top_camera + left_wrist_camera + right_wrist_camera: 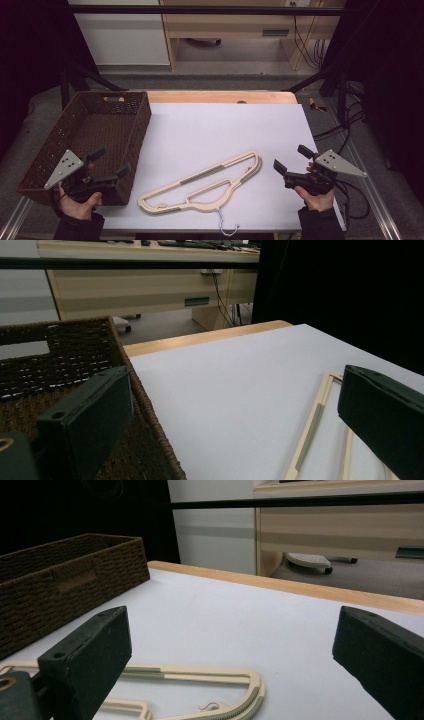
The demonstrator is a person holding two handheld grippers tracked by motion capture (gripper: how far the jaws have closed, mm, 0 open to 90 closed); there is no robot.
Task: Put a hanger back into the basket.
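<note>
Cream plastic hangers [200, 182], apparently two overlapping, lie flat on the white sheet near the table's front, with a metal hook [226, 227] sticking out over the front edge. My left gripper [111, 161] is open and empty over the near right corner of the brown woven basket [95, 125], left of the hangers. In the left gripper view [239, 390] the basket's rim [125, 360] is at left and a hanger bar [312, 425] at right. My right gripper [292, 158] stands open and empty just right of the hangers; its own view [232, 630] looks over the hanger's end [240, 680] toward the basket [65, 575].
The white sheet [220, 130] covers most of the wooden table, whose bare edge [220, 96] runs along the back. Beyond it stand a wooden desk [240, 25] and dangling cables [310, 45]. Dark frame struts flank both sides.
</note>
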